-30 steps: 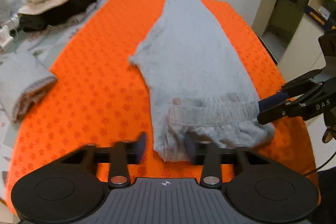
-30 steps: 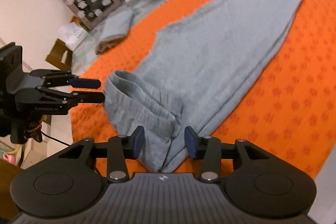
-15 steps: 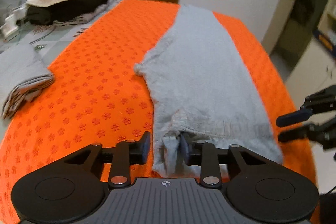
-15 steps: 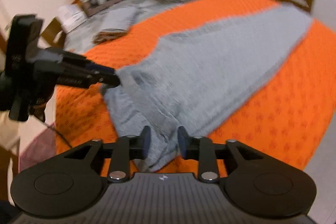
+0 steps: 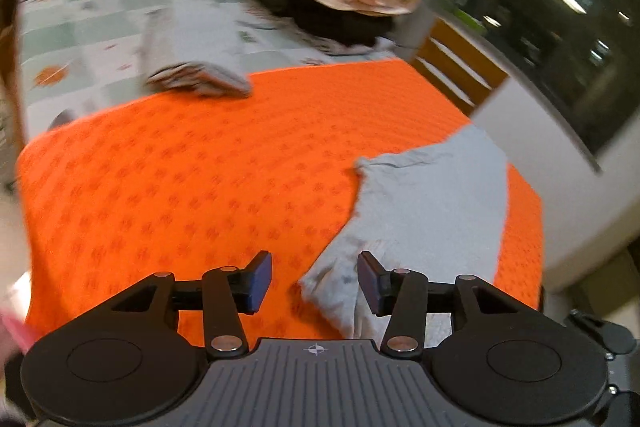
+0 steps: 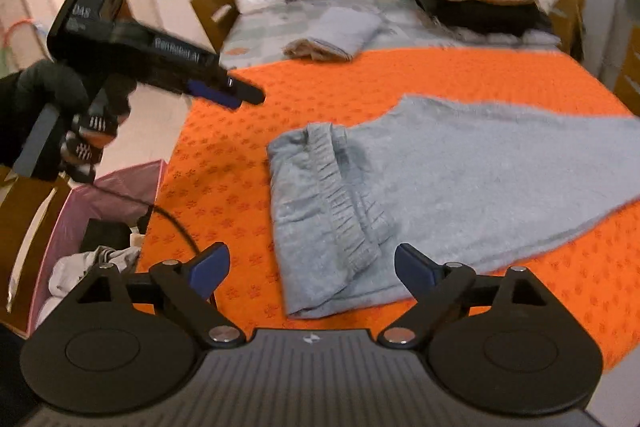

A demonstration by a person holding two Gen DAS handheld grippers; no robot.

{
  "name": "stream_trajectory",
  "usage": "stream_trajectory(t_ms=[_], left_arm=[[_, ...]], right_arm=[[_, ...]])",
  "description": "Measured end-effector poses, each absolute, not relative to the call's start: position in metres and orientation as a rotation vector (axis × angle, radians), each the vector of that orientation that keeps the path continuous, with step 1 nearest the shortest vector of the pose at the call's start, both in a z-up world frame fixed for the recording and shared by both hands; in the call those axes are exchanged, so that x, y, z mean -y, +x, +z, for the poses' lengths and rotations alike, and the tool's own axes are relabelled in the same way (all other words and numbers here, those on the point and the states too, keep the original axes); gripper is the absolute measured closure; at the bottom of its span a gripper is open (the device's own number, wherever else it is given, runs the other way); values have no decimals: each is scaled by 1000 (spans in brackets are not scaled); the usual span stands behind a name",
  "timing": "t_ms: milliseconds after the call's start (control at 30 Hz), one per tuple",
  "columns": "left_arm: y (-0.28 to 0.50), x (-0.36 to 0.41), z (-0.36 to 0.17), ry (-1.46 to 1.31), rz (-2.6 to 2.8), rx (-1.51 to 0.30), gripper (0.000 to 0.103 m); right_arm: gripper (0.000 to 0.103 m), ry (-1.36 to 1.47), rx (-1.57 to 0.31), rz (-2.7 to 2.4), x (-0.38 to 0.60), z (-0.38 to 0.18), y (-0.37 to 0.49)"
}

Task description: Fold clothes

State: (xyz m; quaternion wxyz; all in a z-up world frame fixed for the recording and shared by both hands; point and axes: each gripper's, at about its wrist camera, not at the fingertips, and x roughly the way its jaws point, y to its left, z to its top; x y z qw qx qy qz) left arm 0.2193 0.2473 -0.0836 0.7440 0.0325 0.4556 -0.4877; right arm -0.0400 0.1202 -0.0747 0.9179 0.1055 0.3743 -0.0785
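On the left, the left gripper point(image 6: 234, 95) was held in the air above the edge of the orange cloth point(image 6: 460, 75), w/ its jaws apart and holding nothing. The grey trousers point(image 6: 460, 179) lay flat on the cloth, waistband folded over near the front. The right gripper point(image 6: 312, 267) was wide open above the waistband, not touching it.

Both tongs point(image 5: 315, 281) point(image 6: 311, 269) agape, empty.
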Motion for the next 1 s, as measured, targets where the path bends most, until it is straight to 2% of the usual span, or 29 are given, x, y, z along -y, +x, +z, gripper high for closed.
stream_trajectory(t_ms=[133,200,267,500,533,600,733,800,867,933,1000], left_arm=[[186,-263,-79,10,-938,-999,52],[168,-268,-75,-8,-895,-990,49],[149,-272,-70,-26,-852,-981,48],[119,-274,-65,-63,-759,-990,45],[119,-273,-66,-73,-748,-994,45],[125,-271,-71,-104,-726,-1009,45],[142,-258,-82,-145,-710,-1033,45],[150,-250,-89,-161,-711,-1047,46],[158,-244,-97,-189,-709,-1065,48],[164,-240,-106,-217,-695,-1085,54],[169,-237,-114,-249,-673,-1111,56]], right_arm=[[10,41,-631,-102,-117,-55,-58],[0,21,-509,-58,-112,-40,-72],[0,15,-427,-39,-107,-27,-81],[2,31,-582,35,-97,-30,-67],[5,23,-604,45,-99,-34,-65],[22,-1,-653,72,-105,-43,-58],[41,-11,-738,128,-120,-68,-46],[61,-12,-771,154,-127,-79,-38],[72,0,-798,179,-132,-90,-30],[73,-13,-819,167,-137,-101,-24],[73,-38,-838,150,-140,-108,-21]])
